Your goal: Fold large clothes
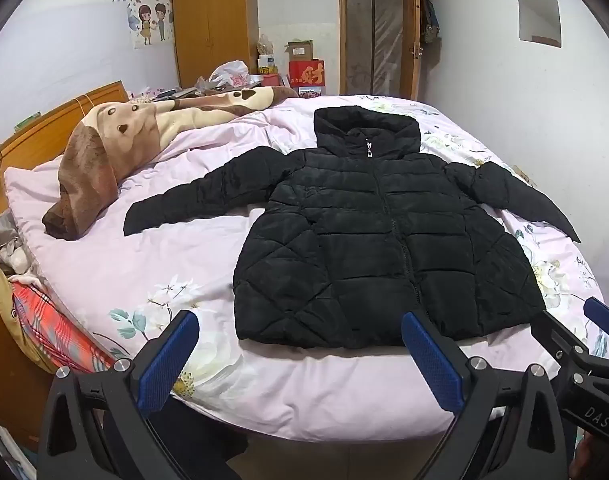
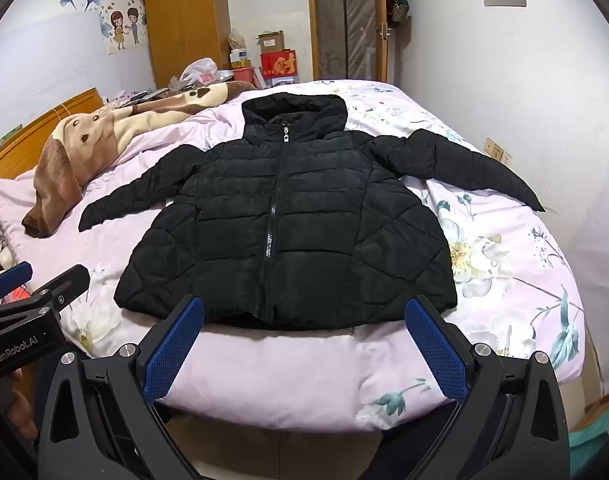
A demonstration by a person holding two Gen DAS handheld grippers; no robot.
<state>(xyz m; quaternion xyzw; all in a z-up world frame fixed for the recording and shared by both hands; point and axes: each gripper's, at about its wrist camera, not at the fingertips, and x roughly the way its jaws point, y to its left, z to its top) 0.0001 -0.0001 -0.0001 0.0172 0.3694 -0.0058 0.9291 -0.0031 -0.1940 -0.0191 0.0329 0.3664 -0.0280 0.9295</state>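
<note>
A black quilted hooded jacket [image 1: 368,236] lies flat and zipped on the bed, front up, hood toward the far side and both sleeves spread outward. The same jacket [image 2: 288,224] fills the middle of the right wrist view. My left gripper [image 1: 300,340] hangs open in front of the jacket's hem, near its left corner, with nothing between its blue pads. My right gripper [image 2: 304,328] is open too, just short of the hem's middle and apart from the cloth. Each gripper shows at the edge of the other's view: the right gripper [image 1: 576,344] and the left gripper [image 2: 40,280].
The bed carries a pink floral duvet [image 1: 152,264]. A brown and cream blanket [image 1: 104,148] is heaped at the left by the wooden headboard [image 1: 56,116]. A wardrobe [image 1: 214,20], boxes [image 1: 306,72] and a door [image 1: 374,36] stand beyond; a white wall [image 2: 524,80] is close on the right.
</note>
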